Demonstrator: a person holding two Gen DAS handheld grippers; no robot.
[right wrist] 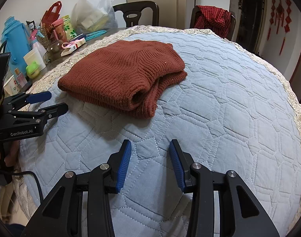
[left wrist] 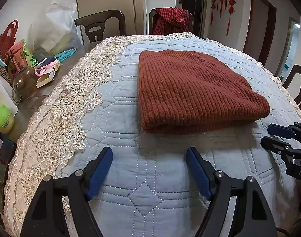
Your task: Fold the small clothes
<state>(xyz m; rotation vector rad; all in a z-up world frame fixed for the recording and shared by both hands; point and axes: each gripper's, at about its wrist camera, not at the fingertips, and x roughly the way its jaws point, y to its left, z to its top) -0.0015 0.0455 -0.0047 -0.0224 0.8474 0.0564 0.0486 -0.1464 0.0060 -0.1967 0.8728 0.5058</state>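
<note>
A rust sweater (left wrist: 191, 90) lay folded into a thick rectangle on a blue quilt (left wrist: 150, 177), toward the 12 o'clock side of the left wrist view and toward 11 o'clock in the right wrist view. Its folded edges faced the right camera, with a rolled layer showing at the near corner. The quilt had a cream lace border (left wrist: 67, 108) running along its 9 o'clock side.

The left gripper (left wrist: 149, 152) hung over bare quilt just short of the sweater's near edge, its 2 blue pads spread wide with nothing between them. The right gripper (right wrist: 150, 143) hung over bare quilt too, apart from the sweater, its pads at a narrower gap and also empty. Each gripper showed at the edge of the other's view, at 3 o'clock and 9 o'clock.

Past the lace at 10 o'clock stood clutter: a blue flask (right wrist: 14, 45), a white bag (right wrist: 94, 7), a green cup (right wrist: 33, 70). A red checked cloth (left wrist: 171, 20) hung on a chair at 12 o'clock.
</note>
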